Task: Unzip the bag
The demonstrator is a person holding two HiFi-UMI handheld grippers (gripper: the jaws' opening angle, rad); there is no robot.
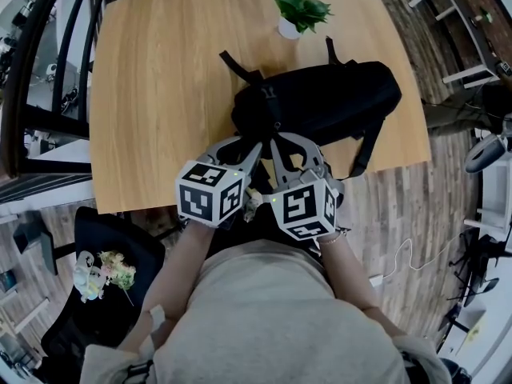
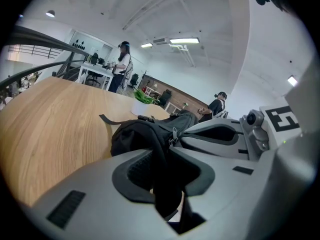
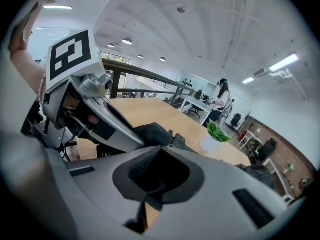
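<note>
A black bag (image 1: 336, 98) lies on the wooden table (image 1: 160, 78), close to its near edge. Both grippers meet at the bag's near left end. In the left gripper view, my left gripper (image 2: 162, 169) is shut on a fold of the bag's black fabric (image 2: 161, 149), and a small metal zipper pull (image 2: 174, 134) shows just beyond it. My right gripper (image 3: 150, 184) has its pads together on a thin dark tab (image 3: 150, 201) that looks like the zipper pull. In the head view the left gripper (image 1: 258, 152) and right gripper (image 1: 274, 152) sit side by side, nearly touching.
A potted green plant (image 1: 298, 13) stands at the table's far edge behind the bag. Bag straps (image 1: 364, 146) trail off the near right. A dark chair with a bunch of flowers (image 1: 104, 274) stands at my left. People (image 2: 122, 66) stand at desks far off.
</note>
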